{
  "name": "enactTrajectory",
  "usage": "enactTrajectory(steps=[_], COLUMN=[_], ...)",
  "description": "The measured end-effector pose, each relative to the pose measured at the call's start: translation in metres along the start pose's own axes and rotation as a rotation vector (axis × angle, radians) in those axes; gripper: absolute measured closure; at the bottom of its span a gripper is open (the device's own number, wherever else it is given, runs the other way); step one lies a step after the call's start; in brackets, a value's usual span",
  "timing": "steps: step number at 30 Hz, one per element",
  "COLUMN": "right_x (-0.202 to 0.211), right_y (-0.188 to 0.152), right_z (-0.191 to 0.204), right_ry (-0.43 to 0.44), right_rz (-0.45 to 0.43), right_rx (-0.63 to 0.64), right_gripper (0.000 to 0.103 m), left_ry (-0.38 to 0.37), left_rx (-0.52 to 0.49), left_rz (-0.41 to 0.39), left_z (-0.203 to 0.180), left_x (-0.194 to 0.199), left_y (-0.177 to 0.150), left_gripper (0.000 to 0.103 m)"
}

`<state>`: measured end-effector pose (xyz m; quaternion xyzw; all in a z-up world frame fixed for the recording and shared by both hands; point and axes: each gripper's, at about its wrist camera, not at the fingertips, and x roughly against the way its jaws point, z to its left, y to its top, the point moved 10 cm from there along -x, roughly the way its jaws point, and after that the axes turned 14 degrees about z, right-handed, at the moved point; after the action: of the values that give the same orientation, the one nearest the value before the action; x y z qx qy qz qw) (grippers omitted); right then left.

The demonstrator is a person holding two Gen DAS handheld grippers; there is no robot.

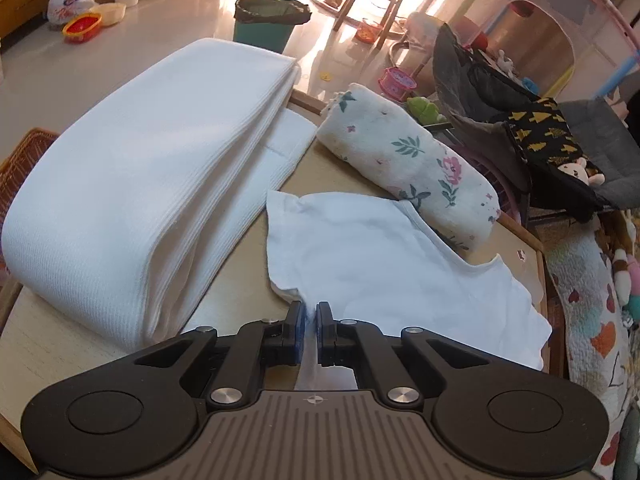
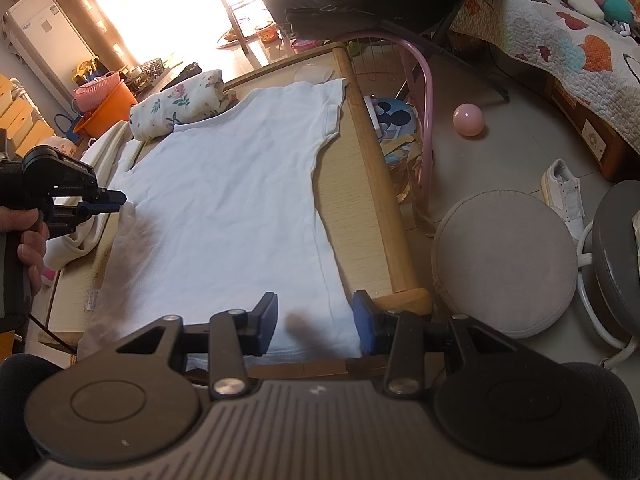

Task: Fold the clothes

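A white T-shirt lies spread flat on the wooden table, collar at the far end. In the left wrist view the shirt is rumpled, and my left gripper is shut on a pinch of its near edge. The right wrist view shows that left gripper, held by a hand, at the shirt's left side below the sleeve. My right gripper stands open over the bottom hem near its right corner. The hem lies under the gap between the blue pads, which do not press on it.
A thick folded white cloth fills the table's left side. A rolled floral cloth lies beyond the collar. A wicker basket sits far left. Right of the table's raised wooden rail are a round grey stool and a pink ball.
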<state>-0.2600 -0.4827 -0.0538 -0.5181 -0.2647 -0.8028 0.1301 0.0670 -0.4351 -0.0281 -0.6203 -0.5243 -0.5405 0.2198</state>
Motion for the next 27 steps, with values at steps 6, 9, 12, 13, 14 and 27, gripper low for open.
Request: enactTrajectory(steps=[6, 9, 12, 13, 14, 27], right_x=[0.000, 0.000, 0.000, 0.000, 0.000, -0.001], right_y=[0.000, 0.000, 0.000, 0.000, 0.000, 0.001], right_z=[0.001, 0.002, 0.002, 0.002, 0.002, 0.004], right_ry=[-0.006, -0.008, -0.006, -0.005, -0.003, -0.023], right_rz=[0.000, 0.001, 0.001, 0.001, 0.001, 0.004], right_rx=[0.004, 0.006, 0.005, 0.005, 0.004, 0.016], right_gripper=[0.061, 0.061, 0.061, 0.061, 0.061, 0.061], left_ry=[0.055, 0.088, 0.100, 0.101, 0.103, 0.084], left_rx=[-0.188, -0.298, -0.365, -0.379, -0.393, -0.493], left_rz=[-0.041, -0.043, -0.038, -0.036, -0.034, 0.017], left_z=[-0.030, -0.047, -0.058, -0.061, -0.063, -0.069], left_x=[0.009, 0.009, 0.008, 0.008, 0.007, -0.009], left_y=[-0.004, -0.010, -0.018, -0.021, -0.023, -0.044], left_gripper=[0.097, 0.097, 0.097, 0.097, 0.097, 0.096])
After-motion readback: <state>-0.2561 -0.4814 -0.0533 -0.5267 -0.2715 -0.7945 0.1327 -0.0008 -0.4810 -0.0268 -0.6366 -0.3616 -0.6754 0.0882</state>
